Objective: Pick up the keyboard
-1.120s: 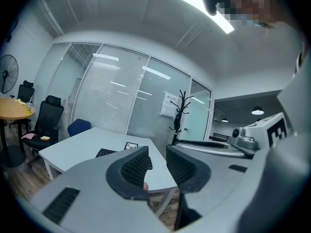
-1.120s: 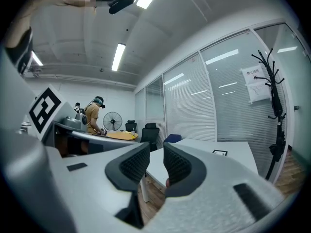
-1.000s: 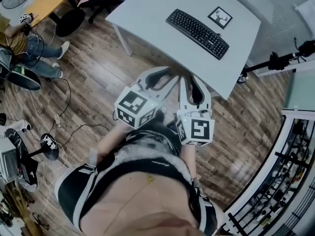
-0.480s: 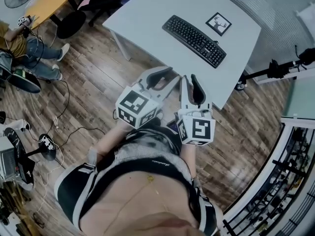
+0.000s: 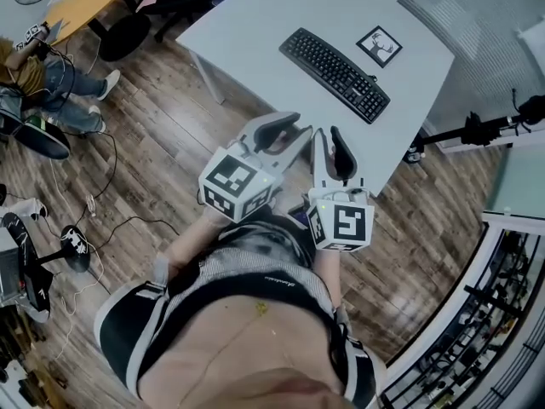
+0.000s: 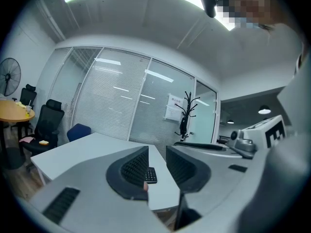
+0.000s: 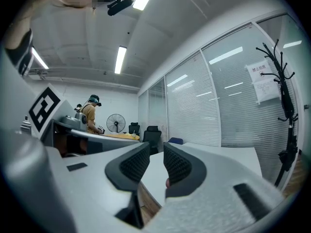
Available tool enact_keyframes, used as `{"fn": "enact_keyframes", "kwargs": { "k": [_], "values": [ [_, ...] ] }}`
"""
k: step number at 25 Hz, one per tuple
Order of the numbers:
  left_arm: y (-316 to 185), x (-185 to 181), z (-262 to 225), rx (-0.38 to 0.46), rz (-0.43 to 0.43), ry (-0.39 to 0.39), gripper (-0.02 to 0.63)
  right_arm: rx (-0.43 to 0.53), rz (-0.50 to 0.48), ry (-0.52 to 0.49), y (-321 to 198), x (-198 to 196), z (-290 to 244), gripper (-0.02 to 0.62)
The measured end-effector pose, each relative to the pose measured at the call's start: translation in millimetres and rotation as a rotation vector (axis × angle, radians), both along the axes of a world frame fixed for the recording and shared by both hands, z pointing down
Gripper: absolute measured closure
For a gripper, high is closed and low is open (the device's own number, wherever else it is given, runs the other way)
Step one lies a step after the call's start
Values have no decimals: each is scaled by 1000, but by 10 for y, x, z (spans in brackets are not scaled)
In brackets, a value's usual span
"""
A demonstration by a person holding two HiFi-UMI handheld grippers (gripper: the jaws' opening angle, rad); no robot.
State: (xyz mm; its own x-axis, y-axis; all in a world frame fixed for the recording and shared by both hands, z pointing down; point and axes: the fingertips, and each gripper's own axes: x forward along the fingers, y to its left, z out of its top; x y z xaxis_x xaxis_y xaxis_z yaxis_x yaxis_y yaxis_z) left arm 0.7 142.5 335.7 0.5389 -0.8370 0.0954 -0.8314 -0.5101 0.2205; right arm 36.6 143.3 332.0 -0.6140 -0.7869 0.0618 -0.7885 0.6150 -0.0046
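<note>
I hold both grippers just short of the table's (image 5: 255, 24) near edge. Left gripper (image 5: 289, 135) and right gripper (image 5: 329, 136) are pressed together, empty. The keyboard (image 5: 334, 61) lies mid-table, along that edge.

I read the keyboard (image 5: 335, 62) as matt black plastic, the table (image 5: 255, 15) under it as smooth, pale and matt, the floor (image 5: 162, 135) as grained wood planks with a faint sheen.

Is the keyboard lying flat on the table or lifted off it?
Flat on the table. In the head view the keyboard lies there untouched; the left tongs and right tongs hover short of it.
</note>
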Motion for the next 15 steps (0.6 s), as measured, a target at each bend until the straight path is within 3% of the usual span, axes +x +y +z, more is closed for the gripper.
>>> {"fn": "enact_keyframes", "kwargs": {
  "k": [15],
  "values": [
    [-366, 211, -1, -3, 109, -27, 502, -10, 122, -32, -317, 245, 20, 505]
  ]
}}
